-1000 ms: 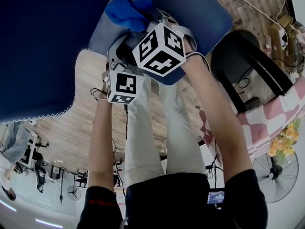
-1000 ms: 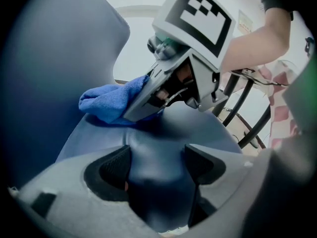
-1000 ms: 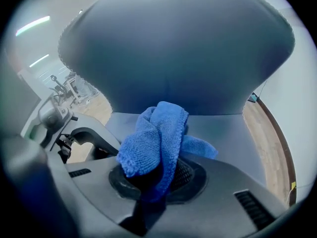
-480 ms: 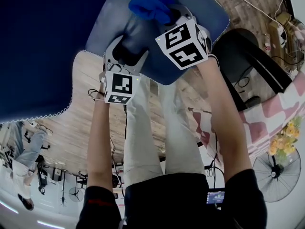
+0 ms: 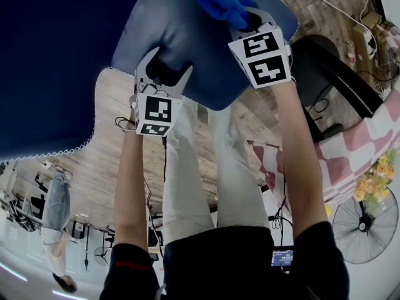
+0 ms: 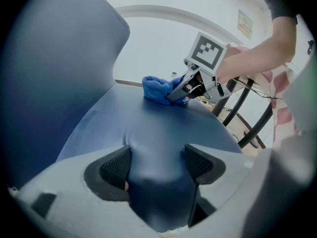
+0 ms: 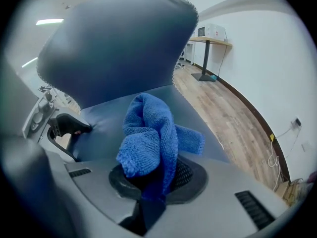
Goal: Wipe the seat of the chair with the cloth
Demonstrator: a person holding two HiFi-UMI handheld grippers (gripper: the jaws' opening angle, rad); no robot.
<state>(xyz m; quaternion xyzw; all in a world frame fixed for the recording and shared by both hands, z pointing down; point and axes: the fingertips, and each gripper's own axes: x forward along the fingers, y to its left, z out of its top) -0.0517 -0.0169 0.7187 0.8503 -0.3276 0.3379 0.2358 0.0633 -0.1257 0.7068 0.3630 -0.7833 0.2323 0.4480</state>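
The chair has a dark blue seat and a tall backrest. My right gripper is shut on a bunched blue cloth and presses it on the seat's far right part. The right gripper view shows the cloth rising out of the jaws of the right gripper, with the backrest behind. My left gripper is clamped on the seat's near edge. In its own view the seat bulges between the jaws of the left gripper, and the cloth lies beyond.
A black curved chair frame stands right of the seat. A pink checked fabric, yellow flowers and a floor fan are at the right. My legs are below the seat on the wooden floor. A desk stands by the wall.
My right gripper has slid the cloth across the seat to the right and farther from me. The left gripper has stayed on the seat's edge.
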